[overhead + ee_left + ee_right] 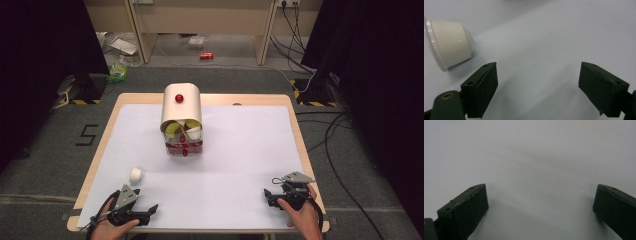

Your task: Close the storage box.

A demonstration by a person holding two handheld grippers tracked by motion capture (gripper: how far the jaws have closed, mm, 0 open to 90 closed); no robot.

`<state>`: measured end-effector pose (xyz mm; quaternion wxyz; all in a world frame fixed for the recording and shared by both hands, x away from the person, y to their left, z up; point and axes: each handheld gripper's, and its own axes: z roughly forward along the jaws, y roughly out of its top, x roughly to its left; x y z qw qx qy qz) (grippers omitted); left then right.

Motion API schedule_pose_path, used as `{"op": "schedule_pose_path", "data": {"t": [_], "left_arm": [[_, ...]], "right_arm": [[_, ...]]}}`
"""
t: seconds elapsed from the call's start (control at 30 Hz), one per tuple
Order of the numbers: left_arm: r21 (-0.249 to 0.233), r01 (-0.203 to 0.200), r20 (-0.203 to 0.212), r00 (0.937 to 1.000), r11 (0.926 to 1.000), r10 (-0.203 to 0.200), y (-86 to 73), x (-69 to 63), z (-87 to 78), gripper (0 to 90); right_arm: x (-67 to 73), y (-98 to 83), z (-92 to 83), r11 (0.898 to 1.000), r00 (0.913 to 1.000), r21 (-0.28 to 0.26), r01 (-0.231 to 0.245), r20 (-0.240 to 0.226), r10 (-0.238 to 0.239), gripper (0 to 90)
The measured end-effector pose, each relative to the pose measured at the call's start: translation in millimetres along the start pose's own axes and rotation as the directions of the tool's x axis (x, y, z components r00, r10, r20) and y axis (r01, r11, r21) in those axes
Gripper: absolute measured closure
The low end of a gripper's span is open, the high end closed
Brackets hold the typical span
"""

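A small white cup (136, 175) lies on its side on the white mat, just beyond my left gripper (150, 213). In the left gripper view the cup (449, 43) rests at the upper left, outside the jaws and apart from them. My left gripper (537, 72) is open over bare mat. My right gripper (268, 196) sits near the table's front right corner; in its own view my right gripper (540, 192) is open with nothing between its fingers. Each gripper is held by a hand.
A cream, arch-topped dispenser (181, 112) with a red knob (179, 98) stands at the middle back of the mat, with yellow-green and white pieces at its mouth and a clear base with red parts. The wooden table edge (95, 165) frames the mat.
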<state>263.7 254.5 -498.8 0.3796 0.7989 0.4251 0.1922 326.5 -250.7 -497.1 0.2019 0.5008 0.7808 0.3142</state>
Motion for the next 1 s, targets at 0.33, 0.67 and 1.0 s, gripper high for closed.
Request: {"op": "schedule_pose_path", "data": {"t": [0.33, 0.67, 1.0], "left_arm": [[0.008, 0.01, -0.006, 0.9999, 0.9999, -0.01, -9.5, 0.4, -2.4, 15.3], [-0.019, 0.024, -0.011, 0.9996, 0.9995, -0.025, -14.8, -0.5, -2.5, 14.8], [-0.031, 0.024, -0.011, 0.9997, 0.9992, -0.024, -16.6, -0.3, -2.4, 14.8]], "right_arm": [[0.0, 0.0, 0.0, 1.0, 1.0, 0.0, 0.0, 0.0, 0.0, 0.4], [0.0, -0.1, 0.0, 1.0, 1.0, -0.001, 0.001, 0.0, -0.001, 0.3], [0.0, -0.1, 0.0, 1.0, 1.0, -0.001, 0.001, 0.0, -0.001, 0.4]]}}
